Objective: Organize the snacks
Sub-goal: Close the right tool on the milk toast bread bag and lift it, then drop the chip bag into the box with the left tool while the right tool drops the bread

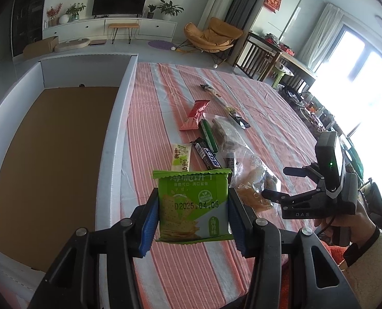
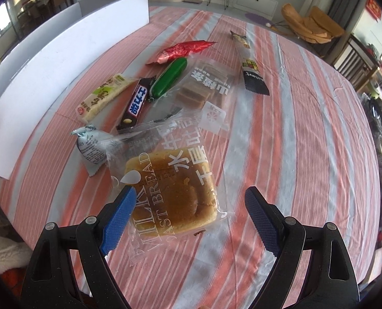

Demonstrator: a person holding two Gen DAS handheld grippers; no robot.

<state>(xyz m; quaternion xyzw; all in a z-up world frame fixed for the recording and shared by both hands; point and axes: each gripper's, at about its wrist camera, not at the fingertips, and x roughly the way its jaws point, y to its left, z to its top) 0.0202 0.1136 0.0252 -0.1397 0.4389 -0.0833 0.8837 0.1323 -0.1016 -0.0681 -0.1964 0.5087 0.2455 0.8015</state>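
Observation:
My left gripper (image 1: pixel 192 200) is shut on a green cracker packet (image 1: pixel 193 206), held upright above the striped cloth beside the white box wall (image 1: pixel 116 118). The box's brown floor (image 1: pixel 49 154) is bare. My right gripper (image 2: pixel 189 190) stands open over a clear packet of toast bread (image 2: pixel 170 193). Its left finger (image 2: pixel 121 211) is at the packet's left edge and its right finger (image 2: pixel 260 213) stands apart from it. The left wrist view shows the right gripper (image 1: pixel 276 182) low over the pile of snacks.
Beyond the bread lie a silver packet (image 2: pixel 93 146), a cream bar (image 2: pixel 103 97), a Snickers bar (image 2: pixel 135 103), a green sausage (image 2: pixel 169 77), a red packet (image 2: pixel 183 50), a clear cake packet (image 2: pixel 204 87) and a long stick packet (image 2: pixel 250 64). The box wall (image 2: pixel 62 64) runs along the left.

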